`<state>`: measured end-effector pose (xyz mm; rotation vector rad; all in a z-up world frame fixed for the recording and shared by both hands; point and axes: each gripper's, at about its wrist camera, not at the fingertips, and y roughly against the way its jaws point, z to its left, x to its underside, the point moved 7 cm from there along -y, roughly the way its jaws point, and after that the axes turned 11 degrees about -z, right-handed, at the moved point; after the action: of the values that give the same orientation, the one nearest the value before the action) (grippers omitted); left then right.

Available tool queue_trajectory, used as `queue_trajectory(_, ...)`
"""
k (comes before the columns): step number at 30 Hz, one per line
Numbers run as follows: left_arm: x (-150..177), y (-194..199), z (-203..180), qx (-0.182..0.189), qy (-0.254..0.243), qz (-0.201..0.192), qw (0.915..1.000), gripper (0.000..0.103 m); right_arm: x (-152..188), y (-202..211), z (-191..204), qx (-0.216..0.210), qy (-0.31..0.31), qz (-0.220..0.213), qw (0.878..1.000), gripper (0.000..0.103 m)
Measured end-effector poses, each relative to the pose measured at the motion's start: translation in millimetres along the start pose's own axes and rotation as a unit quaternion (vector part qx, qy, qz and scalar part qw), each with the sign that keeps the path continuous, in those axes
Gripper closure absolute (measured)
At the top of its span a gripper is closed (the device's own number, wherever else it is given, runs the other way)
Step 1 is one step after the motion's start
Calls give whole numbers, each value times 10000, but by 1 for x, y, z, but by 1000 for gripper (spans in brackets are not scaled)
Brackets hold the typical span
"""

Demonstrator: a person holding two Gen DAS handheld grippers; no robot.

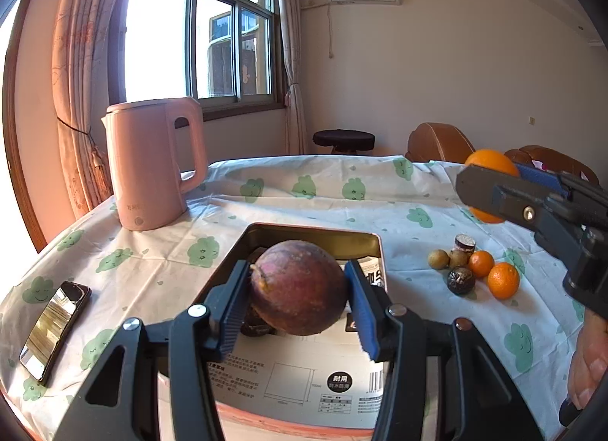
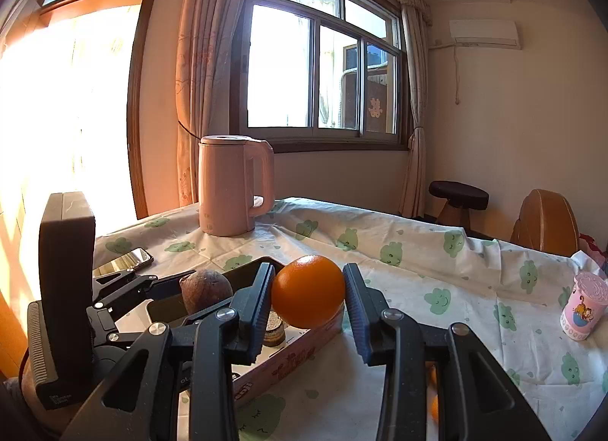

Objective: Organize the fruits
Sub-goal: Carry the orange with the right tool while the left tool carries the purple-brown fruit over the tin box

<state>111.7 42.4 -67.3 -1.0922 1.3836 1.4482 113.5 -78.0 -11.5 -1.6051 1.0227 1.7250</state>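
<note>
Left hand-held gripper (image 1: 298, 300): jaws part-open, ribbed blue pads pressed on both sides of a round passion fruit (image 1: 299, 287). Skin dull purple-brown, mottled, short stalk stub on one side. Fruit held above the tin (image 1: 315, 233), a shallow rectangular metal box with rounded corners and a printed card on its floor; a dark wrinkled fruit is partly seen under the pads.

Right hand-held gripper (image 2: 308, 294): jaws narrow, clamped on an orange (image 2: 308, 291), smooth, glossy, spherical. Orange held over the tin's right rim, clear of the surface.

Surface (image 1: 304, 209) covered by a creased white cloth printed with green cloud faces. Near its right edge a loose cluster is noted: two small oranges (image 1: 503, 280), two tan round fruits (image 1: 439, 259), one dark wrinkled fruit (image 1: 460, 280), one short brown cylinder (image 1: 465, 242). Matte pink kettle (image 1: 152, 163) stands towards the far left edge. Glossy phone (image 1: 55, 330) lies flat at the left edge. Pink printed cup (image 2: 583, 306) stands near the right edge.
</note>
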Motion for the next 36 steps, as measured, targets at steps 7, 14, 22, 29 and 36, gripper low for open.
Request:
queue_trajectory(7, 5, -4, 20, -142, 39, 102, 9998, 51, 9, -16, 10, -97, -31, 156, 9998, 64)
queue_trajectory(14, 7, -6, 32, -239, -11, 164, 9996, 51, 17, -29, 17, -144, -28, 285, 9995, 64)
queue_trajectory(22, 14, -11, 40, -293, -79, 311, 9991, 51, 25, -41, 26, -223, 4, 421, 9989, 64)
queue_trajectory(29, 18, -15, 45, -306, -110, 431, 9985, 51, 36, -50, 32, -251, -3, 567, 9981, 64)
queue_trajectory(36, 22, -20, 47, -312, -179, 555, 9978, 51, 44, -56, 36, -295, -6, 671, 9973, 64)
